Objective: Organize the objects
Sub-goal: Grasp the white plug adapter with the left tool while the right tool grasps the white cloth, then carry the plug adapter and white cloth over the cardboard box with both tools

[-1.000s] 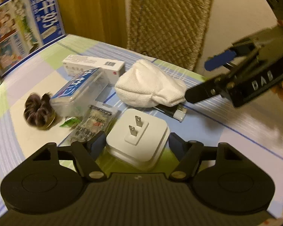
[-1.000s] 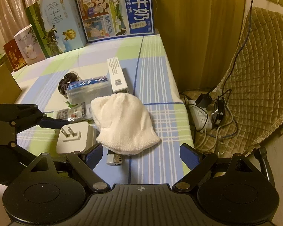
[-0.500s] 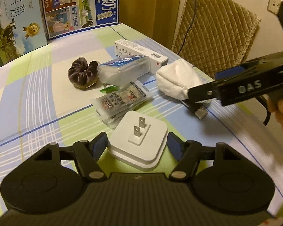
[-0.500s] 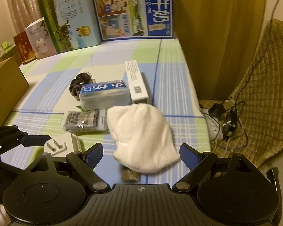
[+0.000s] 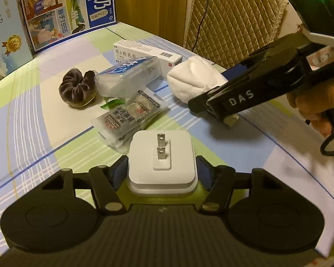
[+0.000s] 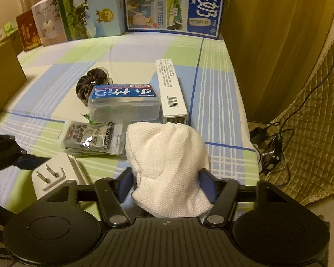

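Note:
My left gripper (image 5: 162, 171) is shut on a white power adapter (image 5: 161, 155), its two prongs pointing up; the adapter also shows in the right wrist view (image 6: 55, 178). My right gripper (image 6: 167, 187) straddles a white cloth (image 6: 167, 166), its blue pads touching the cloth's sides; in the left wrist view it (image 5: 211, 104) reaches over that cloth (image 5: 193, 77). A small metal-tipped thing (image 5: 231, 120) lies under it.
On the checked tablecloth (image 6: 189, 51) lie a dark scrunchie (image 6: 89, 84), a clear box with a blue label (image 6: 124, 104), a long white carton (image 6: 170, 89) and a snack packet (image 6: 91, 138). Milk cartons (image 6: 173, 4) stand at the back. A quilted chair (image 6: 311, 122) and cables stand to the right.
My left gripper has closed its pads onto the adapter. My right gripper has moved forward and down until the cloth sits between its pads.

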Motion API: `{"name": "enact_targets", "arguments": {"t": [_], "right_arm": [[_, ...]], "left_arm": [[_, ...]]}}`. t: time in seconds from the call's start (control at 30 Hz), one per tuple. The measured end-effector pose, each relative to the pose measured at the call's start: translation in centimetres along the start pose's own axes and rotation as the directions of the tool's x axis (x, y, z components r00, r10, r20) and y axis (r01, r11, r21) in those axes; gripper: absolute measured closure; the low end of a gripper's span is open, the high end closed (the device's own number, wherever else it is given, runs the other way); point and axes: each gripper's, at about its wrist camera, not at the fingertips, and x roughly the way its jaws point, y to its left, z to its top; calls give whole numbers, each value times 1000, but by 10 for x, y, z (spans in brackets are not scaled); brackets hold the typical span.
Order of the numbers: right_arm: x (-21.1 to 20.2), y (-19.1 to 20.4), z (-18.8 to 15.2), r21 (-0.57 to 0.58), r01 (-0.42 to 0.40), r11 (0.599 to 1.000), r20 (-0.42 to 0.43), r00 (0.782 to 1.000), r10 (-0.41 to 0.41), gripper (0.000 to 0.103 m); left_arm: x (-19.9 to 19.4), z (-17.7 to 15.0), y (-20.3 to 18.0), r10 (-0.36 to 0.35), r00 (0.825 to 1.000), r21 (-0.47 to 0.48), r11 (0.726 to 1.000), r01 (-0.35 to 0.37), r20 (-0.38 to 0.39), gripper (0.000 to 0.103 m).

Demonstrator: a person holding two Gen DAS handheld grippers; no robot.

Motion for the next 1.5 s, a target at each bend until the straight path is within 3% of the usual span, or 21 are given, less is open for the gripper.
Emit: {"name": "enact_targets", "arguments": {"t": [0.13, 0.23, 0.53, 0.73, 1.0, 1.27, 1.5], "right_arm": [[-9, 1, 0, 17, 12, 1000, 21, 1000, -12, 68], [-20, 2, -1, 38, 7, 999, 38, 999, -9, 71], [-70, 14, -6, 85, -28, 996, 58, 998, 23, 71], [-119, 23, -6, 140, -50, 989, 70, 997, 41, 71], [-198, 48, 3, 153, -77, 985, 155, 987, 53, 71], [-252, 101, -12, 123, -124, 985, 202, 974, 97, 71], [-266, 157, -42, 90, -150, 984, 206, 970, 129, 71]], "left_arm": [[-2, 1, -1, 6, 1000, -13, 1000, -7, -11, 43], [-8, -2, -3, 21, 1000, -36, 999, -22, -10, 43], [-46, -11, -9, 54, 999, -112, 992, -54, 2, 43], [-93, -11, -12, 93, 995, -162, 983, -87, 35, 43], [-172, -15, -15, 148, 985, -210, 970, -126, 93, 43], [-245, -42, -18, 209, 971, -251, 952, -174, 118, 43], [-297, -74, -10, 274, 954, -297, 927, -229, 120, 43]]}}
